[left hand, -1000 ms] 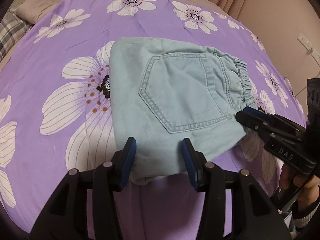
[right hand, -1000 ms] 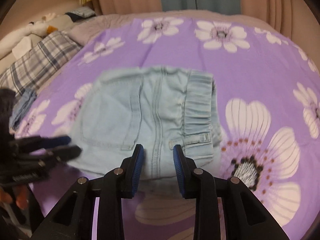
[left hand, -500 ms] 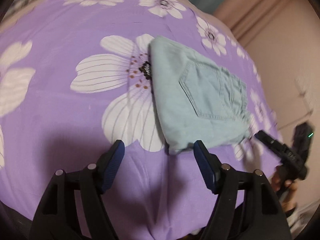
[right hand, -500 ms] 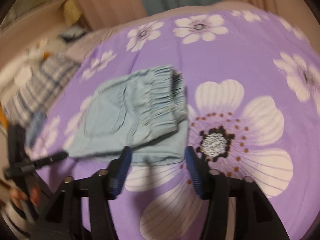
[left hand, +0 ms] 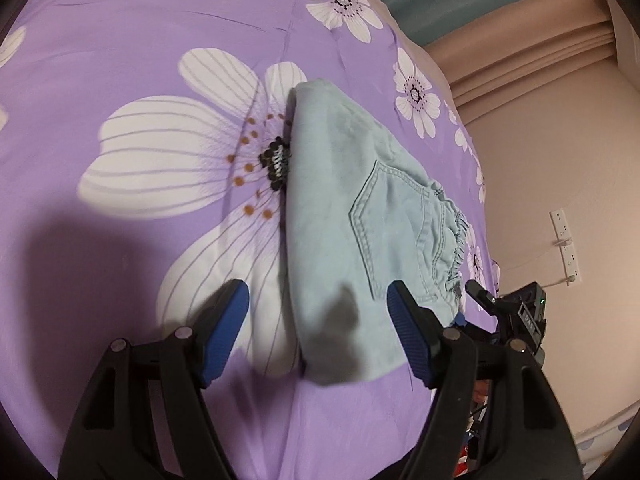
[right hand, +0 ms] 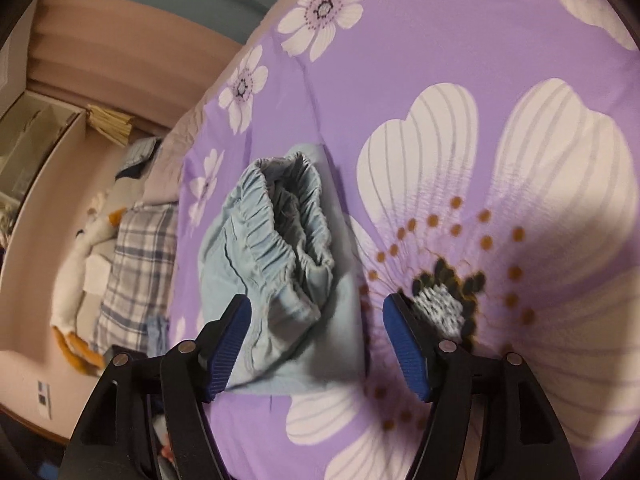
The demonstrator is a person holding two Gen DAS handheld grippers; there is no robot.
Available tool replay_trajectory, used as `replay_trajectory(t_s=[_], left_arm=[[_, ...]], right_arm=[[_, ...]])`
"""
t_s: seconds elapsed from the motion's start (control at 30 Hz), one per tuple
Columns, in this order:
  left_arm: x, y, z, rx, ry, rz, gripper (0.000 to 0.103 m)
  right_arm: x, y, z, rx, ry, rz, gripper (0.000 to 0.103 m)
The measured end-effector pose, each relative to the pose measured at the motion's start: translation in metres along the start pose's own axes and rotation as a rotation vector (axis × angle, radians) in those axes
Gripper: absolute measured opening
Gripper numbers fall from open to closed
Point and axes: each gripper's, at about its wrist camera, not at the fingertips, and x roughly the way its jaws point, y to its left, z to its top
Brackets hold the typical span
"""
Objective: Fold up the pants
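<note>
pants point(left hand: 360, 232) lie folded into a compact pale-blue bundle on the purple flowered bedspread point(left hand: 160, 40), just past both grippers. in the left wrist view the bundle runs from about 12 o'clock down to 5 o'clock of the frame centre, back pocket point(left hand: 396, 220) facing up and the gathered waistband point(left hand: 456, 240) at 3 o'clock. in the right wrist view the same bundle sits at 9 o'clock of centre, the waistband point(right hand: 288, 224) bunched and slightly gaping on top.

the left gripper point(left hand: 316, 324) has its fingers wide apart and empty, the near end of the bundle showing between them. the right gripper point(right hand: 316, 340) is likewise spread and holds nothing, with the near corner of the cloth between its fingers.

the fold looks essentially finished, so the step in hand seems to be letting go and backing off. doing it well means lifting straight away without a finger catching the near edge, since dragging it could pull the layers open. if any tidying is wanted, the puffy waistband is the place: press it flat gently from above rather than pinching it.
</note>
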Motion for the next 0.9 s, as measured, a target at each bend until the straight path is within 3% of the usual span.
replay_trajectory(t_s=[0.4, 0.7, 0.9], left_arm=[[0.035, -0.018, 0.023, 0.075, 0.057, -0.019, 0.072], [0.056, -0.033, 0.029, 0.120, 0.074, -0.018, 0.075], [0.062, -0.045, 0.025, 0.167, 0.077, 0.030, 0.075]], right_arm=[[0.037, 0.018, 0.020, -0.087, 0.115, 0.020, 0.069], [0.053, 0.026, 0.027, -0.160, 0.115, 0.013, 0.069], [0.062, 0.036, 0.025, -0.206, 0.085, -0.021, 0.068]])
